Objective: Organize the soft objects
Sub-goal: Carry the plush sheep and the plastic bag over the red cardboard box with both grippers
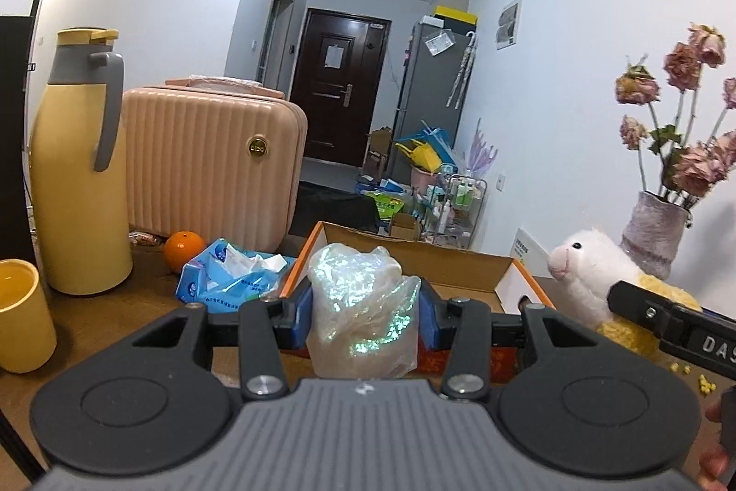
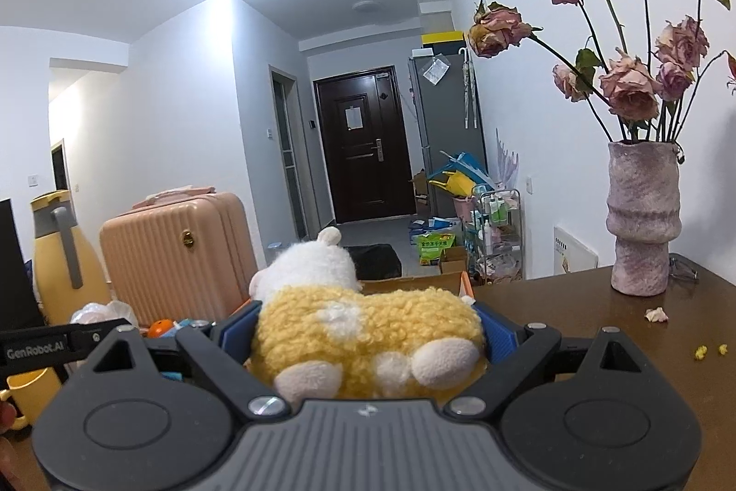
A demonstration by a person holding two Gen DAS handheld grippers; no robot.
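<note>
While left jaws clamp plastic bag point(image 1: 363, 307), right jaws grip plush sheep point(image 2: 363, 334).

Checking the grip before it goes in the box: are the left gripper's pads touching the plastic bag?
Touching. The left wrist view shows the left gripper with both blue pads pressed against the sides of the crumpled plastic bag.

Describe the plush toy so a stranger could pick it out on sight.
Start at the brown table with the tall pink vase of dried roses. Left of the vase, the right gripper clamps the plush toy in front of an open cardboard box. It alone is fluffy: yellow woolly body, white head and feet.
</note>
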